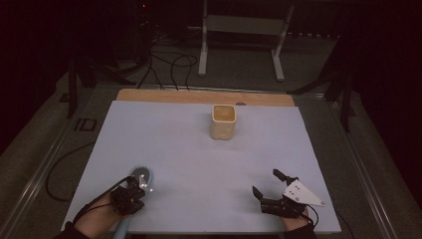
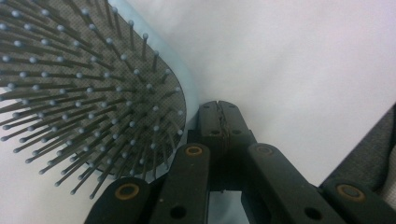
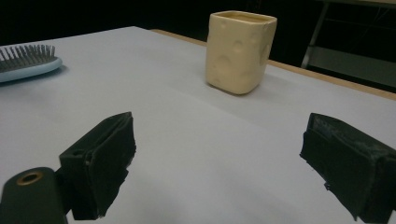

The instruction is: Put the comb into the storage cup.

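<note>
Near the front left corner of the tabletop point(image 1: 199, 159), well apart from the cup point(image 1: 223, 121), lies the hairbrush point(image 1: 141, 178), bristles up, its pale blue handle running back toward the person. The left gripper point(image 2: 220, 122) sits just beside the brush head, at the neck, its jaws pressed together; the close view shows them meeting beside the blue rim, so whether they pinch the handle underneath cannot be told. On the other side of the brush, at the front right, the right gripper point(image 3: 219, 154) hovers low over the tabletop with its jaws spread wide and nothing between them, facing the cup. If the brush is meant for the cup, a firm hold on the handle rather than the rim should keep it from twisting when lifted.
</note>
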A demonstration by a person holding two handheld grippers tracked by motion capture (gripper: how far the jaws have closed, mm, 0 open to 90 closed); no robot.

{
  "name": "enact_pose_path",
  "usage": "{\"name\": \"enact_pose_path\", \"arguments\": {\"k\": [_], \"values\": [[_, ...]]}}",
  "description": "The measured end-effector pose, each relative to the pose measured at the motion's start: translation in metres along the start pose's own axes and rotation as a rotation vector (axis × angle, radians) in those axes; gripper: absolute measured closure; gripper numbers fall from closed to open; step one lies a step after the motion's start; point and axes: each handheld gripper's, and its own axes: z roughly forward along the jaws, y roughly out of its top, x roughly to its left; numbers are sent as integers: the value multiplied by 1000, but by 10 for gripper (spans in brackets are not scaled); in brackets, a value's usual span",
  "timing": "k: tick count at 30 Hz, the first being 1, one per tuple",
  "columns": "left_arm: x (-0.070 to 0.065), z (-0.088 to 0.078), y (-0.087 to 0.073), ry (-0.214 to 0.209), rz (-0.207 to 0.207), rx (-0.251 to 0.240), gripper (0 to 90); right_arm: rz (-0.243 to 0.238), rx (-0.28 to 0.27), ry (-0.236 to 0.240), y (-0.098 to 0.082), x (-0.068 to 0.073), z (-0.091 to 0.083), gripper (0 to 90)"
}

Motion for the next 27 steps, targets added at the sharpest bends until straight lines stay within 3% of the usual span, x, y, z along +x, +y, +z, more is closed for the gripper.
{"name": "enact_pose_path", "arguments": {"k": [9,15,27], "values": [[16,-5,-15,27,-24,65,900,3,0,0,0,0,0,94],[29,-7,-29,92,-59,109,900,-1,1,4,0,0,0,94],[38,-29,-48,62,-85,35,899,2,3,7,0,1,0,94]]}}
